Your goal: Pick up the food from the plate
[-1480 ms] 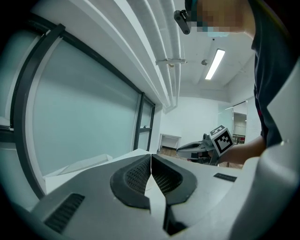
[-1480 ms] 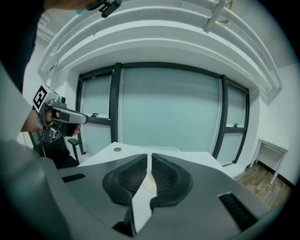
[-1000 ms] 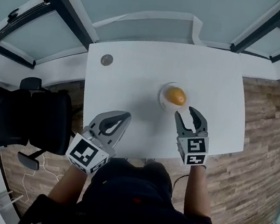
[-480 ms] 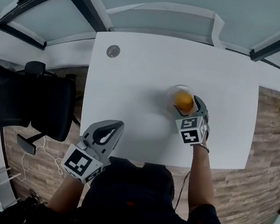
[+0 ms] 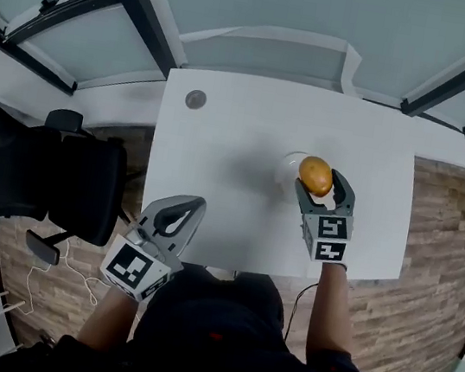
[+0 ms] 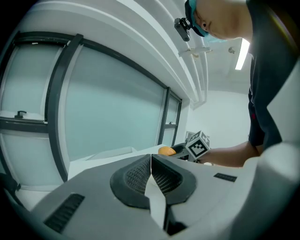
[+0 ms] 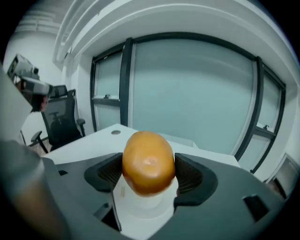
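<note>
A round orange-brown piece of food (image 5: 315,176) sits between the jaws of my right gripper (image 5: 320,182), whose pads press its two sides. In the right gripper view the food (image 7: 148,161) fills the gap, held just above the small white plate (image 7: 139,207). In the head view the plate (image 5: 289,164) shows to the left of the food on the white table (image 5: 240,138). My left gripper (image 5: 187,205) hangs at the table's near edge, shut and holding nothing; its jaws (image 6: 151,161) meet in the left gripper view.
A round grey cable cap (image 5: 195,99) is set in the table's far left corner. A black office chair (image 5: 43,168) stands left of the table. Glass partitions run behind it, and wood flooring lies to the right.
My right gripper went forward to the plate, its jaws took the food between them, and it now holds the food slightly right of the plate. My left gripper has hardly moved.
</note>
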`<act>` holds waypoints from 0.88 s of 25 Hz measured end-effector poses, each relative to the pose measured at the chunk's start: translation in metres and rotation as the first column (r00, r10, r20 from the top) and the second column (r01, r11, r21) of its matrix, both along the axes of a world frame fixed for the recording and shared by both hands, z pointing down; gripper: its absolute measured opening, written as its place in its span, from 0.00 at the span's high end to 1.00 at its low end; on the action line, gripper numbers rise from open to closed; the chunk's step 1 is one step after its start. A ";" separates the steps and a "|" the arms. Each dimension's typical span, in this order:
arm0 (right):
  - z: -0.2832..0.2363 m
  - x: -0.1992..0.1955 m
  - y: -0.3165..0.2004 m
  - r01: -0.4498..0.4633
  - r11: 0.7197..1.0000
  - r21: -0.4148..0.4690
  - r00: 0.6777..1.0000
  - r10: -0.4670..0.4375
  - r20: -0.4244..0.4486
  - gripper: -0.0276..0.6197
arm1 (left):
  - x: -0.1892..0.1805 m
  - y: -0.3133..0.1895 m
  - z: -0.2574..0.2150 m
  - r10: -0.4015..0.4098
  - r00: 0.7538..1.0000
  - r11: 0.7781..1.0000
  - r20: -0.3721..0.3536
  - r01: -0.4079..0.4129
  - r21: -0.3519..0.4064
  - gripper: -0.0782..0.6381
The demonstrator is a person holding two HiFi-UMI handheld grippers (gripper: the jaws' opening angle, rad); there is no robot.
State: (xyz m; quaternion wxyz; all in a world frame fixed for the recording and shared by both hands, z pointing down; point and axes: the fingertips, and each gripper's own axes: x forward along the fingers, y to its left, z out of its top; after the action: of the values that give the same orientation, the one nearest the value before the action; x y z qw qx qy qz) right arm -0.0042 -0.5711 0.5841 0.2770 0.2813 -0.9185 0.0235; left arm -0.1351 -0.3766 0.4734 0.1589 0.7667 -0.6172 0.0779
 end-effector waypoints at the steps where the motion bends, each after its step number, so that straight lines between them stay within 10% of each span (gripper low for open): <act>1: -0.020 0.003 0.007 -0.018 1.000 0.000 0.999 0.018 0.050 0.40 | 0.000 0.001 -0.008 0.011 1.000 1.000 0.003 -0.012 0.019 0.86; 14: -0.191 0.050 0.086 -0.149 0.931 0.332 0.983 0.103 0.154 0.40 | 0.035 -0.016 -0.090 0.207 0.978 0.950 0.036 -0.210 0.233 0.86; 22: -0.232 0.079 0.102 -0.233 0.904 0.359 0.959 0.153 0.239 0.40 | 0.066 -0.018 -0.112 0.290 0.955 0.914 0.065 -0.296 0.277 0.86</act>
State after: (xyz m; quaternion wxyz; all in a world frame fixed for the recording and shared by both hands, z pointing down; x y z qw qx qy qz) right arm 0.0743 -0.4691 0.3522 0.1168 0.4160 -0.8962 -0.1003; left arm -0.0695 -0.3945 0.3618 0.0269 0.8642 -0.5019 0.0204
